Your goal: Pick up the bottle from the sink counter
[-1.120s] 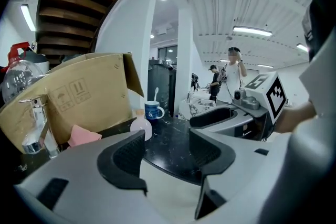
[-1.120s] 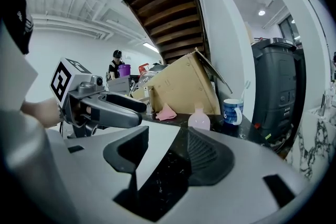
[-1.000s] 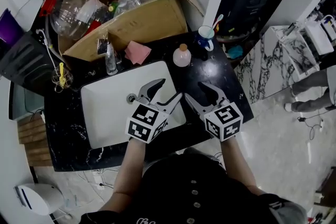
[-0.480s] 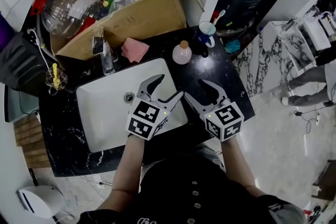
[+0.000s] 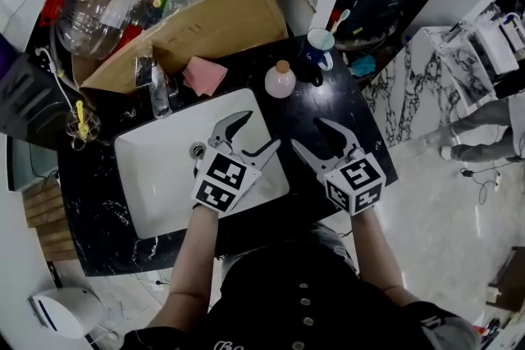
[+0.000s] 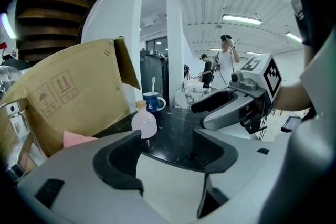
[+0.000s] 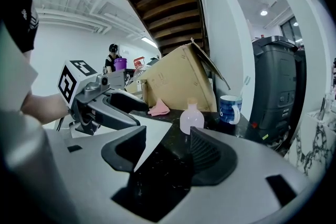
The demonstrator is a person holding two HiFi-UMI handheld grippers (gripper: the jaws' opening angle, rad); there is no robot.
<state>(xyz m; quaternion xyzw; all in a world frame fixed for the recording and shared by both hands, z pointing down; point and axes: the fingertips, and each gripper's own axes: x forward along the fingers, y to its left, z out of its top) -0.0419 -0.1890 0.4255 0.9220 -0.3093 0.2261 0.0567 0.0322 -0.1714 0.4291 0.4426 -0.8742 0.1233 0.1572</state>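
A small round pale-pink bottle [image 5: 280,81] with a cork-coloured cap stands upright on the black counter [image 5: 344,115], behind the sink's right corner. It also shows as the bottle [image 6: 144,120] in the left gripper view and the bottle [image 7: 191,118] in the right gripper view. My left gripper [image 5: 253,135] hovers open over the sink's right edge, with nothing between its fingers. My right gripper [image 5: 310,135] is over the counter nearer me than the bottle, its jaws opening and empty. Both are well short of the bottle.
A blue mug [image 5: 318,52] holding a toothbrush stands just right of the bottle. A pink cloth [image 5: 204,75] and the tap [image 5: 157,94] lie behind the white sink [image 5: 156,176]. A cardboard box [image 5: 205,25] of clutter backs the counter. People stand far off in the room.
Both grippers' jaws have spread a little wider. The left gripper has drifted slightly left over the sink. The bottle has not moved.
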